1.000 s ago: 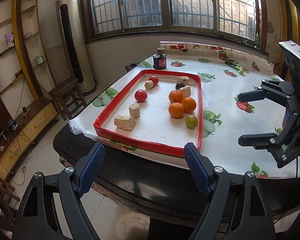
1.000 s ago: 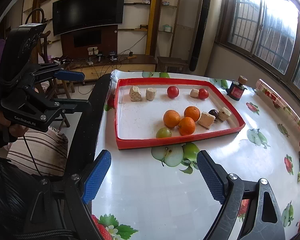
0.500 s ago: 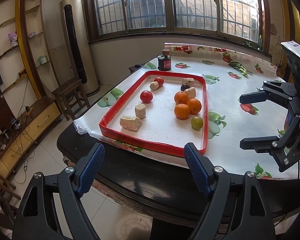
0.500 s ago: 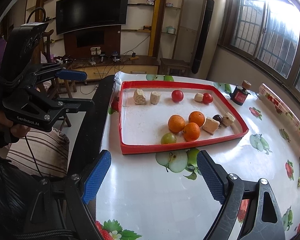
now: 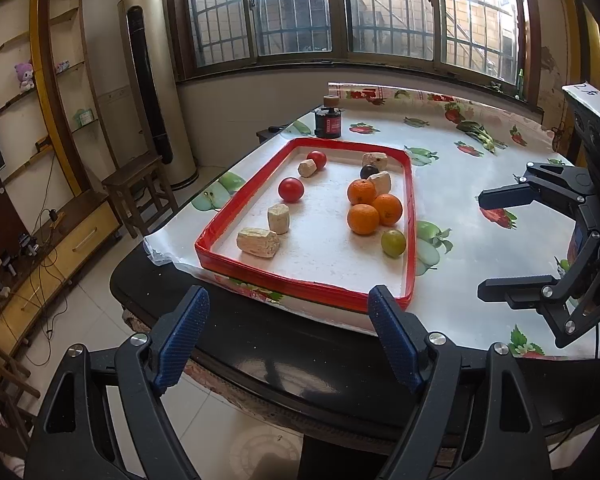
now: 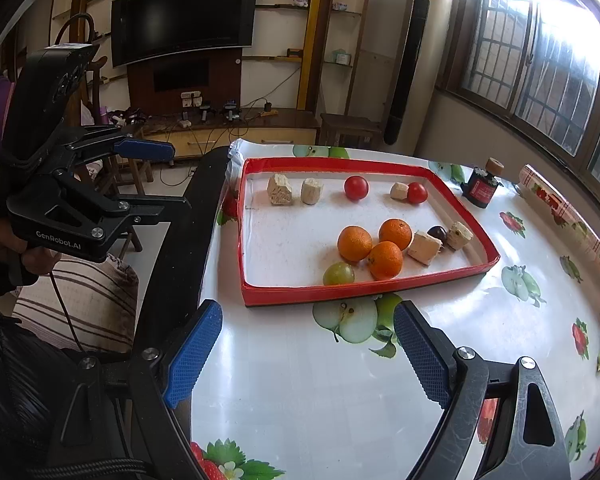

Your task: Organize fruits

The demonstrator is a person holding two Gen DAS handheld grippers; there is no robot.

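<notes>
Left gripper (image 5: 288,334) low in frame, jaws apart, nothing between. Right gripper (image 6: 306,354) likewise spread wide and empty, bottom centre of its view. Red tray (image 5: 409,216) mid-frame on fruit-print tablecloth (image 5: 460,184). Inside: three oranges (image 5: 363,219) clustered touching, green grape (image 5: 393,243) just beside, two tomatoes (image 5: 291,189), dark plum (image 5: 369,171), pale chunks (image 5: 258,242) scattered. Dark bottle (image 5: 327,122) beyond tray's far edge.

Red-rimmed tray (image 5: 236,216), three orange fruits (image 5: 363,219), red tomatoes (image 5: 291,189), one green grape (image 5: 393,243), fruit-print white tablecloth (image 6: 500,320), blue gripper pads (image 6: 194,352).
</notes>
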